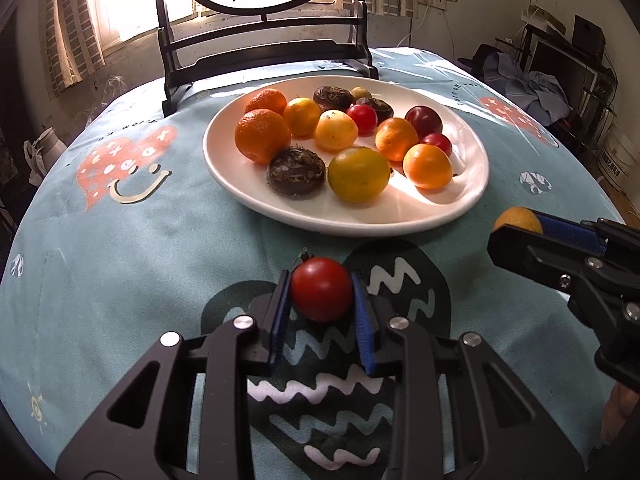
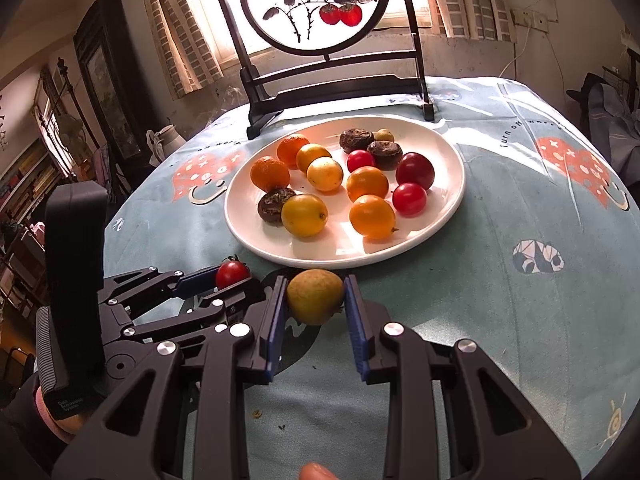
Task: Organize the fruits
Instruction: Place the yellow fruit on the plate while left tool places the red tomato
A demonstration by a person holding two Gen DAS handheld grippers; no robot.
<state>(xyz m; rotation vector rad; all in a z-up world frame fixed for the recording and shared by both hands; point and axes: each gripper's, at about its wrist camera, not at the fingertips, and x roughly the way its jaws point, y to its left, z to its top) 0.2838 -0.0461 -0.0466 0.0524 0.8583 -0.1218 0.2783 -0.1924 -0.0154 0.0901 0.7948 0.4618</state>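
Observation:
A white plate in the middle of the table holds several oranges, yellow fruits, red tomatoes and dark brown fruits; it also shows in the right wrist view. My left gripper is shut on a red cherry tomato just in front of the plate's near rim; the tomato also shows in the right wrist view. My right gripper is shut on a yellow-brown round fruit, near the plate's front edge, to the right of the left gripper. That fruit shows in the left wrist view.
A black wooden stand with a round painted screen stands behind the plate at the table's far edge. The table wears a light blue printed cloth. Furniture and clutter surround the table.

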